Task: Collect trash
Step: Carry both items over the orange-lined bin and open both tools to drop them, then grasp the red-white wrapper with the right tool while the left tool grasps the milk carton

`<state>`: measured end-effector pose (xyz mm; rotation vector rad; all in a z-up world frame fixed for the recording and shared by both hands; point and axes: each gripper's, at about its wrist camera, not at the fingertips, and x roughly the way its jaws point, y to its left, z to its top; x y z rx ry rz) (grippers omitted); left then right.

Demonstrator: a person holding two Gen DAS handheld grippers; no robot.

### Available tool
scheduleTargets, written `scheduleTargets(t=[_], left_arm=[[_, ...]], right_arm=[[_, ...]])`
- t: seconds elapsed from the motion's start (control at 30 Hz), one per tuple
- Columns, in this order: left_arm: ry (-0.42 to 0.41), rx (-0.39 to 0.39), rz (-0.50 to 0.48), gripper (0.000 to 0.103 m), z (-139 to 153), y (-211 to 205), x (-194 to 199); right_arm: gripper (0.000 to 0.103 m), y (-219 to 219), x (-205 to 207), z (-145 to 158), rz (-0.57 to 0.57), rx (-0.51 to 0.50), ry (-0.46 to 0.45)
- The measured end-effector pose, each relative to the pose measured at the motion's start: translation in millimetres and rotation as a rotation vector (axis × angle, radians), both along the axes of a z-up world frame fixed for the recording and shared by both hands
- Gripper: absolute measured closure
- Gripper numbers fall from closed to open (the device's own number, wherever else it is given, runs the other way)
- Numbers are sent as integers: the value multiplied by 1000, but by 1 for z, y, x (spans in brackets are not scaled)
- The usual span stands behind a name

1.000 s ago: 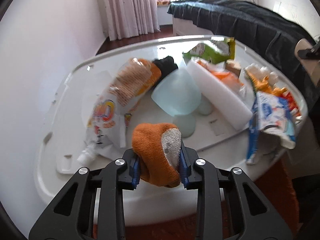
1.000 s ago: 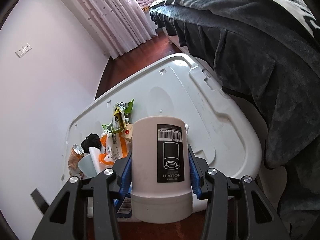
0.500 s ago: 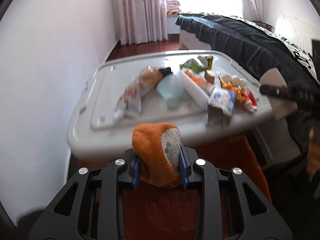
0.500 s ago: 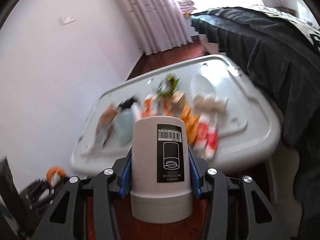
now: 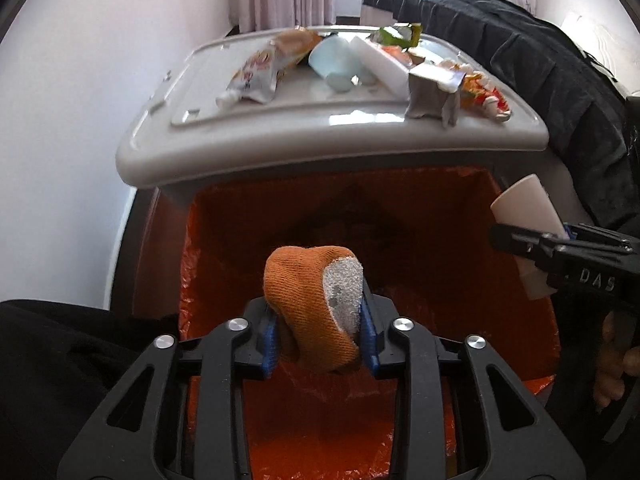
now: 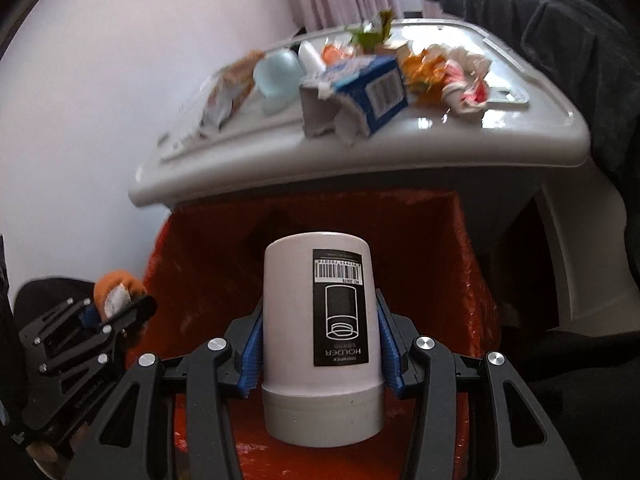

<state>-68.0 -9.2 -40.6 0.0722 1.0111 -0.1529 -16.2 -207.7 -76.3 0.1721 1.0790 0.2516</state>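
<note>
An orange knitted cloth with a grey patch (image 5: pixel 316 308) is clamped in the left tongs (image 5: pixel 318 336), a white plastic cylindrical holder (image 6: pixel 322 340) in the right tongs (image 6: pixel 320 350); both are held over the orange-lined bin (image 5: pixel 400 216) directly beneath. Drop-off is judged in hand; release is called for next

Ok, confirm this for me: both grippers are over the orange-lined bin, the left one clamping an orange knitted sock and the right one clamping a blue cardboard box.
Not quite. The right gripper clamps a white plastic cylinder with a black barcode label, as the right wrist view shows; the blue cardboard box lies on the grey lid. The rest holds: the left gripper clamps the orange knitted sock, both over the orange-lined bin.
</note>
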Motion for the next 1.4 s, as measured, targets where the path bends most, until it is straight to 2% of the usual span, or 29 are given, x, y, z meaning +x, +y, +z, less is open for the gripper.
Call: scheduleTargets(t=[0.03, 0.07, 0.1, 0.27, 0.43, 0.6, 0.67, 0.8, 0.93, 1.2, 1.27, 1.4], left_arm=[[30, 11, 5, 30, -8, 1, 4], [49, 27, 20, 16, -13, 1, 7], [68, 38, 47, 11, -21, 4, 10], [113, 5, 67, 11, -32, 15, 14], [90, -24, 49, 11, -21, 15, 14], [31, -23, 15, 11, 7, 4, 29], [0, -37, 9, 11, 15, -2, 38], [-22, -59, 0, 11, 10, -10, 44], [-7, -39, -27, 11, -4, -14, 38], [-4, -71, -51, 11, -6, -17, 41], [3, -80, -51, 11, -7, -16, 42], [4, -96, -49, 11, -7, -15, 43]], right_arm=[[27, 1, 3, -4, -1, -9, 17], [19, 1, 6, -9, -15, -24, 38], [20, -2, 8, -10, -26, -25, 38], [24, -16, 9, -7, -97, -12, 21], [24, -38, 14, 25, -148, 14, -73], [26, -65, 62, 62, -148, -83, -154], [34, -74, 87, 66, -147, -140, -160], [43, -92, 134, 54, -181, -205, -88], [43, -88, 145, 42, -163, -246, -59], [42, -78, 168, 20, -111, -273, -6], [60, -82, 177, 12, -120, -274, 17], [65, -88, 185, 6, -136, -258, 24]])
